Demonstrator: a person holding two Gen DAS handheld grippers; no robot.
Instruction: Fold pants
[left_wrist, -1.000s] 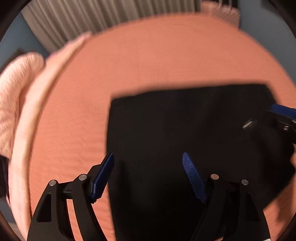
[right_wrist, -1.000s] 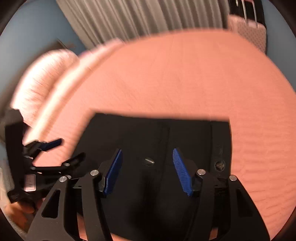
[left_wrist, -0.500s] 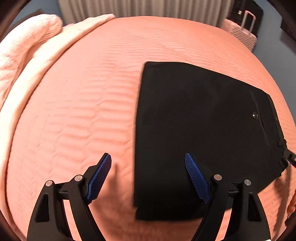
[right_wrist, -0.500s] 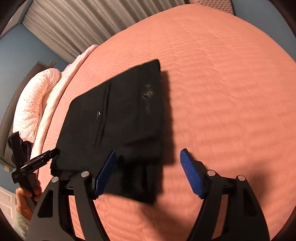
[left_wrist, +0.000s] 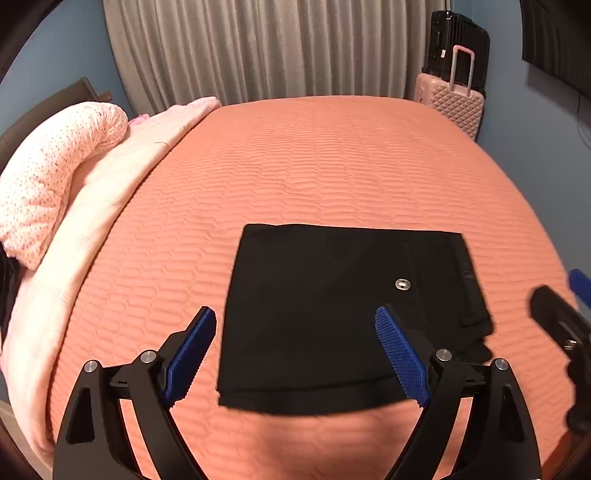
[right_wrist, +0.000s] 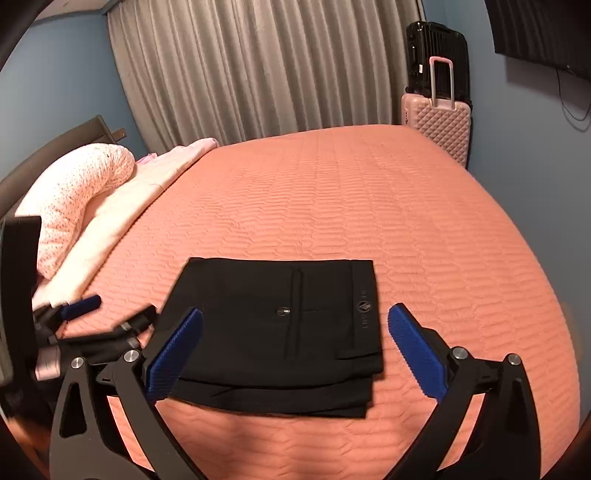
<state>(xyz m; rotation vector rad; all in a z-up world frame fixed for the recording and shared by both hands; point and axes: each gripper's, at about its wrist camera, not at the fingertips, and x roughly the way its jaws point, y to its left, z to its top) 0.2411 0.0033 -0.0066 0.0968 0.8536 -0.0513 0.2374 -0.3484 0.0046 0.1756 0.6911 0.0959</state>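
Both claws are opening, empty, above one folded pants stack on the bed.

Left view: left claw (left_wrist: 295, 354) over pants (left_wrist: 314, 306); right claw (left_wrist: 569, 314) at right edge. Right view: right claw (right_wrist: 295, 350), pants (right_wrist: 266, 325) showing layered near edges, waistband logo; bed (right_wrist: 369, 203), two suitcases far right.

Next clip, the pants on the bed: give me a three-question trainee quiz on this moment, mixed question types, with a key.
1. True or false: the black pants lie folded on the orange bedspread.
2. Is either the left gripper or the right gripper gripping cloth? A) left B) right C) neither
3. Fill in: against the far wall stands a pink ____.

Key: 1 true; 2 C, both jaws are opening with nothing between them; 3 suitcase.
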